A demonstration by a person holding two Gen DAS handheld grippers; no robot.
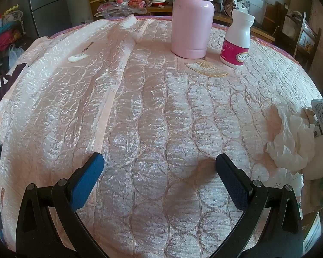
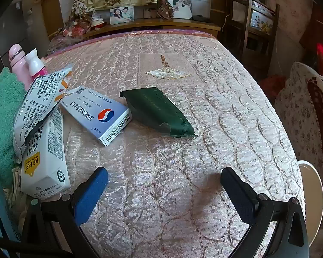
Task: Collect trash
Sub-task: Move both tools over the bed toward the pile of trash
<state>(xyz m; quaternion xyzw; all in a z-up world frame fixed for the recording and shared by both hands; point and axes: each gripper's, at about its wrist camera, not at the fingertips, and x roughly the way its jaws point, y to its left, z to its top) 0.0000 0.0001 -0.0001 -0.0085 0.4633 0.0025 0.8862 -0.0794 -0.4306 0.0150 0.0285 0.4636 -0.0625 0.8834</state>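
Note:
My left gripper [image 1: 159,169] hovers open over bare pink quilted cloth [image 1: 140,111], nothing between its blue pads. A crumpled white tissue [image 1: 290,142] lies to its right near the view's edge. My right gripper [image 2: 164,185] is also open and empty above the same cloth. Ahead of it lie a dark green foil pouch [image 2: 159,111], a blue-and-white medicine box [image 2: 99,114], a crumpled white snack wrapper [image 2: 38,101] and a white milk carton [image 2: 45,159] on its side at the left.
A pink flask [image 1: 192,19] and a white pill bottle [image 1: 236,40] stand upright at the far side. A green towel [image 2: 2,116] lies at the left. A white round rim [image 2: 312,197] sits beyond the cloth's right edge. Cluttered shelves and a wooden chair stand behind.

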